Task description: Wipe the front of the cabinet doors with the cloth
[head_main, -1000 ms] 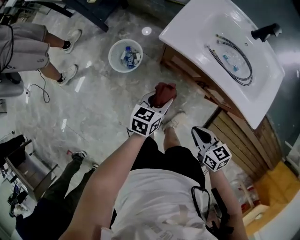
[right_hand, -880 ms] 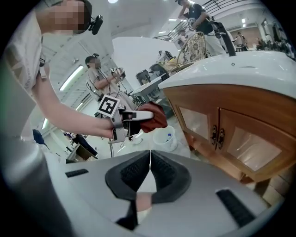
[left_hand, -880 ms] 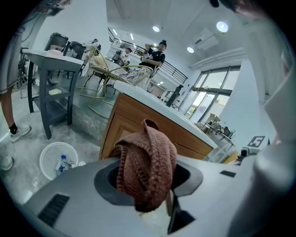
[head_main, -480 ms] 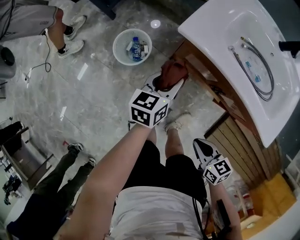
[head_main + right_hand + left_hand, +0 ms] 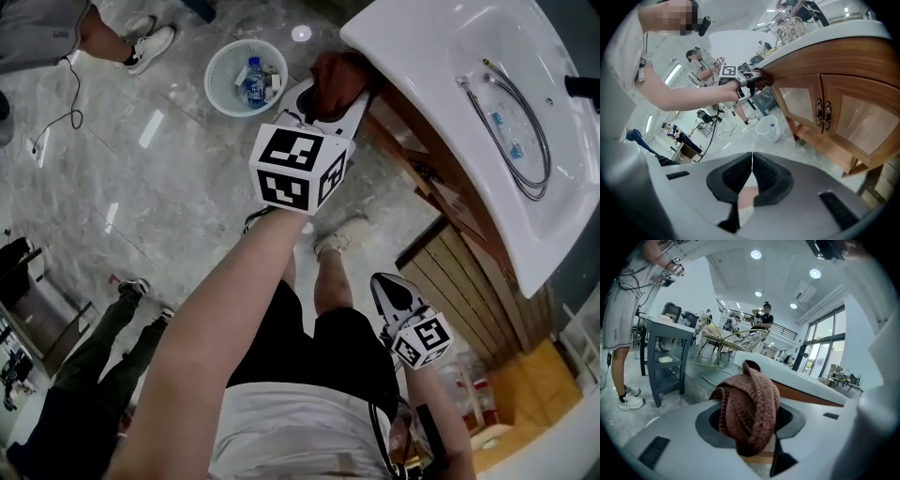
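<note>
My left gripper point(image 5: 333, 86) is shut on a bunched reddish-brown knitted cloth point(image 5: 336, 77), raised to the left corner of the wooden cabinet point(image 5: 469, 262) just under the white basin top point(image 5: 441, 103). In the left gripper view the cloth point(image 5: 749, 411) fills the jaws, with the basin edge point(image 5: 787, 373) behind it. My right gripper point(image 5: 392, 295) hangs low by my leg, shut and empty point(image 5: 751, 176). The right gripper view shows the cabinet doors point(image 5: 834, 117) with their metal handles point(image 5: 822, 114) and the left gripper point(image 5: 754, 83) at the cabinet corner.
A white bin point(image 5: 246, 77) with a bottle and rubbish stands on the marble floor left of the cabinet. Hoses point(image 5: 511, 127) lie in the basin. People stand at the upper left point(image 5: 112, 33) and lower left point(image 5: 84, 375). A grey table point(image 5: 665, 341) stands further off.
My left gripper has carried the cloth up and right, from above the floor to the cabinet's corner under the basin edge. The right gripper stays low by my side.
</note>
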The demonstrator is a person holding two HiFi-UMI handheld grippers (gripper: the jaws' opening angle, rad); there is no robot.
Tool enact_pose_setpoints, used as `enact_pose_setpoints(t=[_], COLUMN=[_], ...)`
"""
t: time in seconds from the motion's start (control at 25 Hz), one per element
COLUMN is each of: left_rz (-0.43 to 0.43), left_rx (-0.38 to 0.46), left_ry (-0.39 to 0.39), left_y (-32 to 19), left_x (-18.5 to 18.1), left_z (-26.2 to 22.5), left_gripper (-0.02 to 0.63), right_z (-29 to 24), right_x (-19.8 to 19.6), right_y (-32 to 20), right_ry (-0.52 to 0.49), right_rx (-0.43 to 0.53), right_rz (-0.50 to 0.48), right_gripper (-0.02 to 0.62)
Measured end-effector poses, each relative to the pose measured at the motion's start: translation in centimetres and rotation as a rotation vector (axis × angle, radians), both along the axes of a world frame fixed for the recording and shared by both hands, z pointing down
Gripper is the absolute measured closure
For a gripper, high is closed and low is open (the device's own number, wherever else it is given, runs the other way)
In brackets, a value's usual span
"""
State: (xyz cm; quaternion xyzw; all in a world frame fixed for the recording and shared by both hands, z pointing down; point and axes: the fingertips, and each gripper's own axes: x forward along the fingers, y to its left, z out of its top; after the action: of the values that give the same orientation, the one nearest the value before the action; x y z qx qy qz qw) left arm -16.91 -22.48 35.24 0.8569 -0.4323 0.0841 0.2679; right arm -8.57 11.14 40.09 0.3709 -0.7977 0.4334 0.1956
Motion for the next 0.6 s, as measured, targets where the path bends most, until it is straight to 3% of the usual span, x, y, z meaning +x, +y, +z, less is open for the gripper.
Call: enact_pose_setpoints(t=[0.16,0.4,0.6], left_rz=[0.013,-0.036,0.024], left_rx=[0.018,0.035,0.030], left_ry=[-0.018,-0.023,-0.060], left_y=[0.0,0.0,2.2], left_x=[1.9,3.2,5.5], left_z=[0.1,0.7,1.6], left_gripper=[0.439,0.439,0.439], right_z=[0.5,1.2,1.5], right_x=[-0.2,1.2,2.0], right_y=[0.1,0.4,0.6], right_ry=[-0.021,-0.038,-0.042], right_rx=[-0.008,-0.016,-0.024], right_rz=[0.004,0.018,0.012], right_gripper=[0.581,0.581,0.581])
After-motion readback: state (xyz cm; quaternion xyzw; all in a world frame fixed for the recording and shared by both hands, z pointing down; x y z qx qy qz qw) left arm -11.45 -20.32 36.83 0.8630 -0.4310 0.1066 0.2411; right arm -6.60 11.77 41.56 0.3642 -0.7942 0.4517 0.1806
